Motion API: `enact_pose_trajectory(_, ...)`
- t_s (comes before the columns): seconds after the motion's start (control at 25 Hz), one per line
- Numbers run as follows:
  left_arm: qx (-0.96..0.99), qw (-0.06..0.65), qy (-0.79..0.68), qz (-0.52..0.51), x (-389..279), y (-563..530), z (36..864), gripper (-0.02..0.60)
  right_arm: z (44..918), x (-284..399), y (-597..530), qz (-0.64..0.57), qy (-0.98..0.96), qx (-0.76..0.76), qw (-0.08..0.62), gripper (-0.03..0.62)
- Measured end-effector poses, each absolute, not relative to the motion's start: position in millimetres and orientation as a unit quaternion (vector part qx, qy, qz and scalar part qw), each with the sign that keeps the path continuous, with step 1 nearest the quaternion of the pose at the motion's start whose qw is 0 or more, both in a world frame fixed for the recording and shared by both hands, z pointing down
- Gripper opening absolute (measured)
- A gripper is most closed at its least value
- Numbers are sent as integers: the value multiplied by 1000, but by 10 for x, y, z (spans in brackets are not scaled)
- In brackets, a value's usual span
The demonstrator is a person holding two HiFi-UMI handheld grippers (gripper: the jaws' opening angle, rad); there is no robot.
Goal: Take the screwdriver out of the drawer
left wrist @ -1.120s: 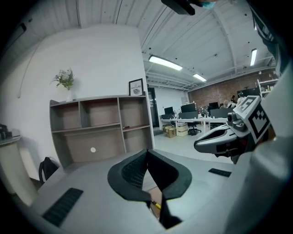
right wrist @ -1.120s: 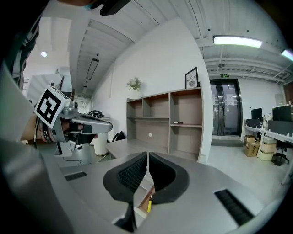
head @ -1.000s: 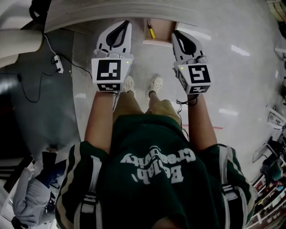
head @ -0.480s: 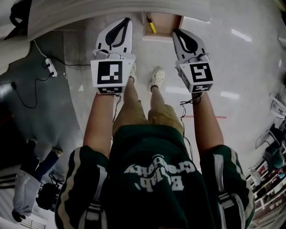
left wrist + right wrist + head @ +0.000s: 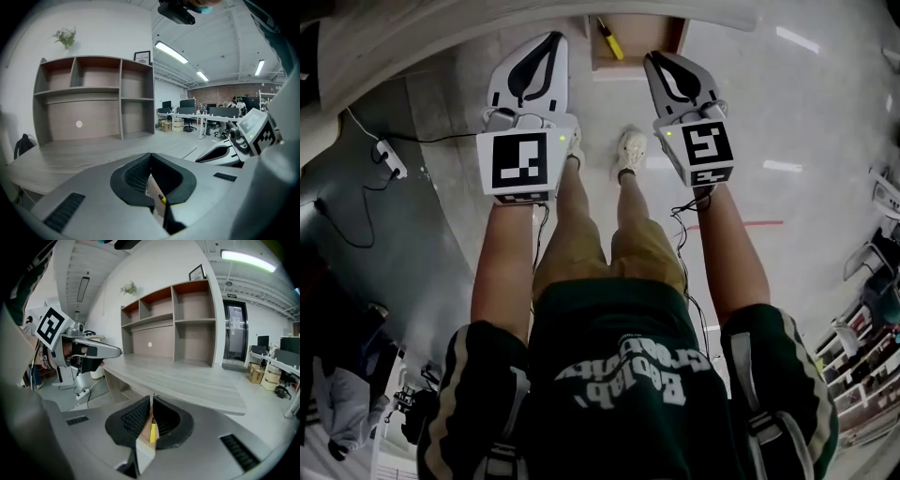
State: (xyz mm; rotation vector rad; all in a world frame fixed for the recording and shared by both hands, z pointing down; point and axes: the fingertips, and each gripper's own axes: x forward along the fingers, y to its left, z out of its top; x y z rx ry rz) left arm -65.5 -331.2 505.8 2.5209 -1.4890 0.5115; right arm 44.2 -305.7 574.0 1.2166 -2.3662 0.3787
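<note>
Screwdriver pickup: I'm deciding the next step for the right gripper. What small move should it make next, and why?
Probably open the right gripper's jaws. They are shut and empty, and the gripper hangs by the front of the open drawer. The yellow screwdriver lies there untouched, just left of the gripper in the head view. Shut jaws cannot take it.

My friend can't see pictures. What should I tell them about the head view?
Seen from above, a person holds out the left gripper and the right gripper, both shut, toward an open drawer with a yellow screwdriver lying inside. Their white shoes stand on a shiny floor.
</note>
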Motion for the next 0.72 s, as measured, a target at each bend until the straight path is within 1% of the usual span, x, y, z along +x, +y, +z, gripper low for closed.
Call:
enact_pose_trajectory(0.32,855,94,-479,175,-877,-3445,5572,18,6455,113,-3130,168,-845,447,240,38)
enact_pose_trajectory(0.72,860,106,-468,173,-901,-3619,5871,18,6908,-1,-3339,182,-838,451,247,40)
